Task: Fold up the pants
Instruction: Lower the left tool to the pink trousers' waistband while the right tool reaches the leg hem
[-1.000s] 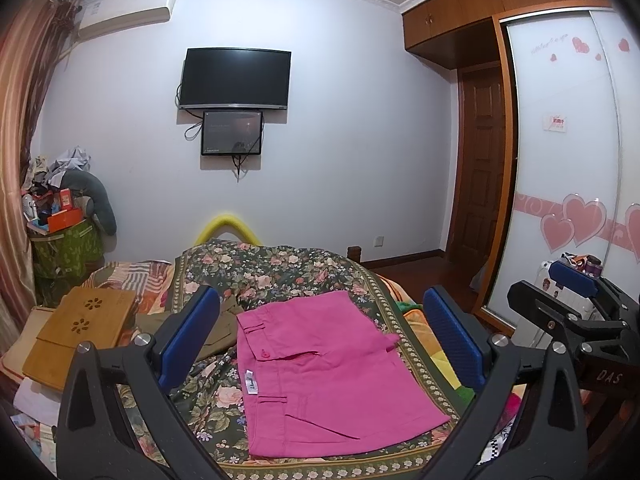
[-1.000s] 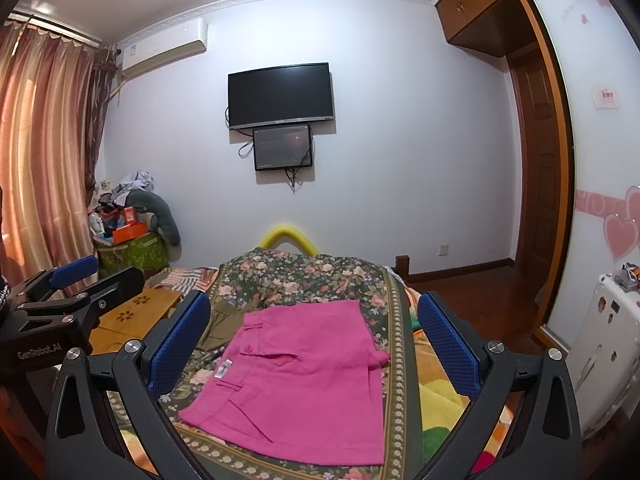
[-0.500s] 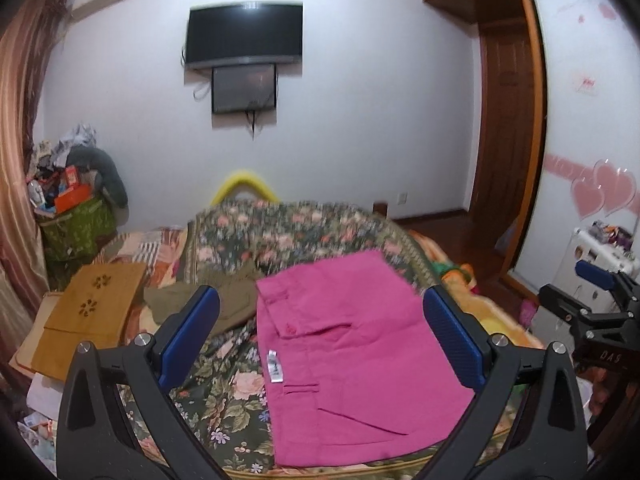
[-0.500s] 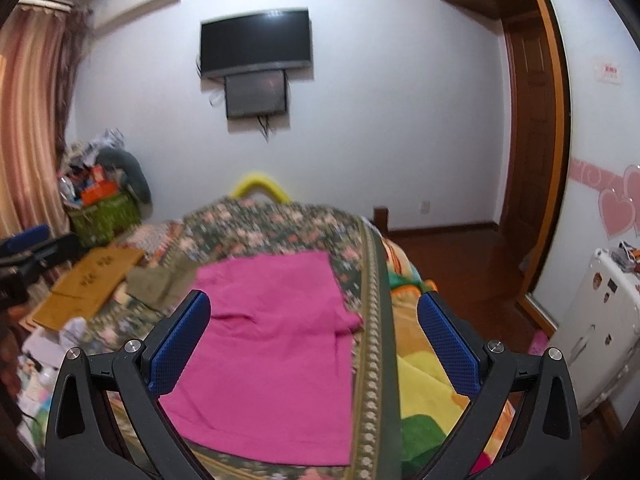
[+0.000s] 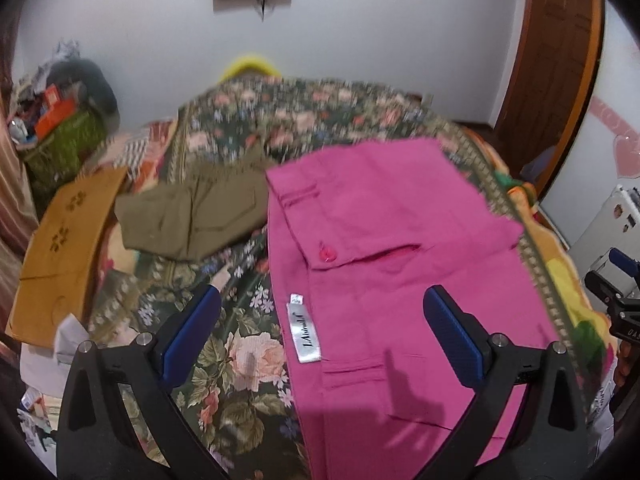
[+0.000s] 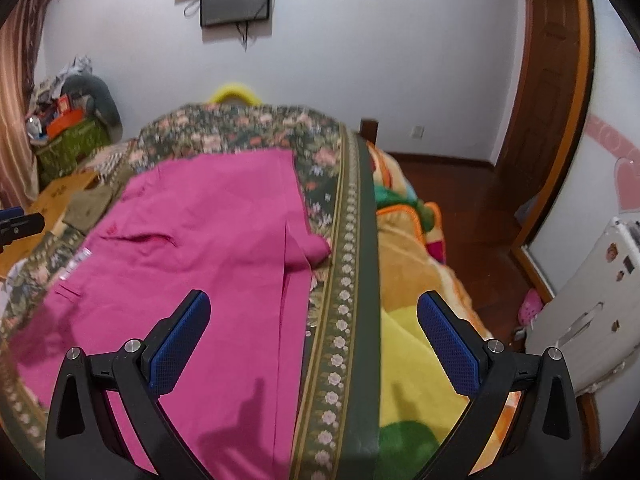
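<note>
Both grippers hover above a bed, fingers spread wide apart and holding nothing. The left gripper (image 5: 320,328) straddles the waistband edge of pink pants (image 5: 392,240) lying flat on a floral bedspread (image 5: 240,360); only this view shows the white waistband label (image 5: 303,334), lettering too blurred to read, a pink button (image 5: 327,255), and olive pants (image 5: 192,216) just beyond. The right gripper (image 6: 310,330) sits over the pants' (image 6: 200,232) right edge and the bedspread's border (image 6: 348,280), with a colourful blanket (image 6: 412,320) and wooden floor (image 6: 480,208) beyond.
</note>
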The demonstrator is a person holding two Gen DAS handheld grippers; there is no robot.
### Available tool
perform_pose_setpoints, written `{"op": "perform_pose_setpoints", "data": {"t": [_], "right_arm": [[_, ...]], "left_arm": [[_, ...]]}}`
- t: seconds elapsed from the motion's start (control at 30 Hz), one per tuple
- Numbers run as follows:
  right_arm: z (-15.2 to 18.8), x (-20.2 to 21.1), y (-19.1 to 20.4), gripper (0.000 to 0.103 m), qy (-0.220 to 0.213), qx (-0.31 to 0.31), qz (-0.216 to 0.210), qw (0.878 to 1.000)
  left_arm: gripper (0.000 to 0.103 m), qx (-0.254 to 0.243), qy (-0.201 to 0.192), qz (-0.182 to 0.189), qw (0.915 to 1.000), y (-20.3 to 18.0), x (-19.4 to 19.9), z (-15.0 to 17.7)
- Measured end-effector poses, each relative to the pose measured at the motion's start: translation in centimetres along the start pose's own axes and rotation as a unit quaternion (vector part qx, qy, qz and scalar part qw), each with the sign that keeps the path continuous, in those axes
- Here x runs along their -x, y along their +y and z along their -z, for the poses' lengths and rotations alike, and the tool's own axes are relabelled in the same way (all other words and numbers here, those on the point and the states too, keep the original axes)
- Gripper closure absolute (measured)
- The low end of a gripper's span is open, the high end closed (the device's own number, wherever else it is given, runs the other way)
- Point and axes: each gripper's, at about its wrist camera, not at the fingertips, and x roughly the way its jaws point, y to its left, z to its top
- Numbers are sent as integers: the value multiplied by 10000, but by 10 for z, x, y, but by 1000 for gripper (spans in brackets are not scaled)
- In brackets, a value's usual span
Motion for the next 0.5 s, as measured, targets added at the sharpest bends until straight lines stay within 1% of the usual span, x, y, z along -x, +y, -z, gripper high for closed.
{"op": "perform_pose_setpoints", "data": {"t": [0.13, 0.17, 0.23, 0.27, 0.3, 0.37, 0.4, 0.43, 0.47, 0.5], "right_arm": [[0, -30, 1, 1, 253, 44, -177, 9995], [-1, -37, 2, 2, 292, 47, -232, 9993], [-2, -50, 3, 2, 331, 71, -271, 9991], [-2, -56, 2, 4, 332, 78, -280, 9990], [-3, -61, 3, 5, 357, 91, -290, 9989], [-4, -70, 4, 10, 435, 66, -437, 9981], [-5, -74, 4, 12, 479, 38, -516, 9975], [-7, -79, 4, 17, 526, 14, -605, 9968], [-8, -83, 3, 20, 572, 2, -687, 9960], [-9, -88, 3, 22, 618, -11, -742, 9953]], "left_arm": [[21, 111, 488, 288, 9983, 6, -33, 0], [23, 148, 591, 385, 9974, 7, -40, 1], [32, 129, 690, 471, 9964, 6, -48, 1], [34, 77, 719, 481, 9962, 4, -52, 1], [38, 41, 737, 501, 9960, 4, -55, 0], [42, -33, 853, 583, 9946, 3, -63, -1], [46, -18, 915, 648, 9937, 4, -68, -1], [48, 11, 990, 715, 9925, 6, -72, -2], [49, 44, 1071, 761, 9913, 7, -76, -2], [50, 100, 1154, 792, 9901, 9, -81, -2]]}}
